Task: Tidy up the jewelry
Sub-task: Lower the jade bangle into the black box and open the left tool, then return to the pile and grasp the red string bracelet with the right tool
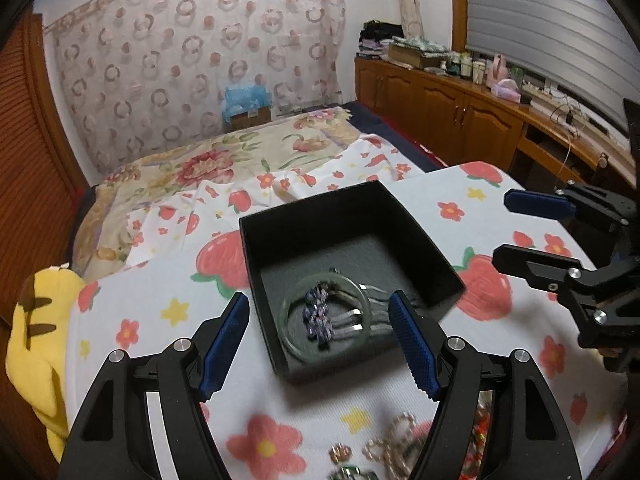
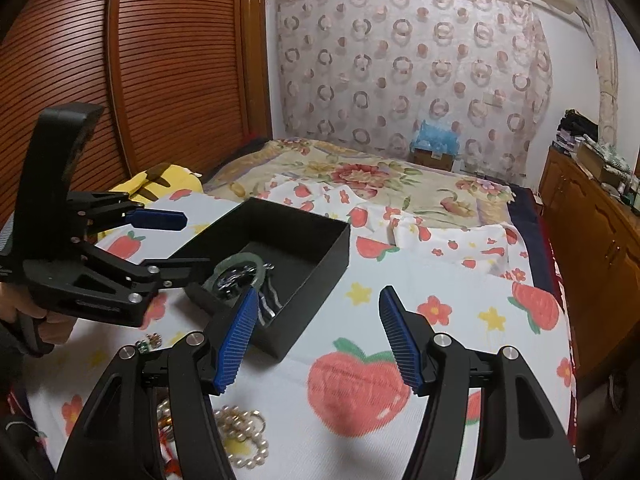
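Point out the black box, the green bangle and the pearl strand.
black box [image 1: 420, 236], left wrist view, on its right inner wall.
green bangle [image 1: 290, 344], left wrist view, on its lower left arc.
pearl strand [image 2: 248, 450], right wrist view, on the beads of its lower loop.

No legible text anywhere; gripper marking prob. blurred.

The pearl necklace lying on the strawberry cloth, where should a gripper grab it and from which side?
Grip the pearl necklace at its bunched middle, coming straight down from above. It lies flat and heaped on the cloth, so a pinch across the thickest clump looks surest; a loose end would probably slip.
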The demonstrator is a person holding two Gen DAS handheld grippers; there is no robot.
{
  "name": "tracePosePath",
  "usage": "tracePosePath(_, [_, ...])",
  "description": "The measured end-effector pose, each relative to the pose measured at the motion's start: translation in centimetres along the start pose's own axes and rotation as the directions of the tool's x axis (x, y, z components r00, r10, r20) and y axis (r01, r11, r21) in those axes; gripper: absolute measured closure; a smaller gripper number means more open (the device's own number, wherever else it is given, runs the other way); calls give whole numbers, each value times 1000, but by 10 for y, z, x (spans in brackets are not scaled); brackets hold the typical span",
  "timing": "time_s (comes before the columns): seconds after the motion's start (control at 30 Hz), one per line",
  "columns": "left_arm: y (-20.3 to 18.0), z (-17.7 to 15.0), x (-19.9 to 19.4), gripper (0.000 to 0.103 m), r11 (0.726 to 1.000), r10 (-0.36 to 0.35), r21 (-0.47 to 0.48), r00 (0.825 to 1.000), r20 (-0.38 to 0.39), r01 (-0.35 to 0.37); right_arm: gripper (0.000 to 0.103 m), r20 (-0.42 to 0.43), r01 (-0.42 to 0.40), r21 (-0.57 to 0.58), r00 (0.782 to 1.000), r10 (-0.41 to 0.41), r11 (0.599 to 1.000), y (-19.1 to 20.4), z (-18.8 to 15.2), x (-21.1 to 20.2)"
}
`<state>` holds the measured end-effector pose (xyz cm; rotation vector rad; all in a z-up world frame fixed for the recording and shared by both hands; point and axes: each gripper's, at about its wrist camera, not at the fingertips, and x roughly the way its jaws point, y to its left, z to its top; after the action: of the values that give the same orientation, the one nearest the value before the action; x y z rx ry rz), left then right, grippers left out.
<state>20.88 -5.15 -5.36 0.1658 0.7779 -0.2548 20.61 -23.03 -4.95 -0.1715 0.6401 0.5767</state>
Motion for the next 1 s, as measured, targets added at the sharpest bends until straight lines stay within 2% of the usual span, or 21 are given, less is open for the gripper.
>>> tracePosePath(0.23, [-2, -25, -31, 34, 1000, -14, -26, 1000, 25, 15, 38, -13, -17, -18, 1000, 17, 1000, 21, -14, -15])
tracePosePath(0.43, [-5, -54, -51, 34, 999, -20, -49, 999, 32, 22, 43, -25, -40, -32, 999, 39, 999, 37, -30, -32])
tracePosePath(0.83, [6, -97, -78, 34, 995, -19, -94, 999, 26, 22, 65, -96, -124, -10, 988, 122, 992, 63, -71, -37])
tracePosePath(1.0, [11, -108, -81, 34, 993, -16, -116, 1000, 20, 18, 72, -130, -131, 15, 983, 132, 991, 64, -80, -31])
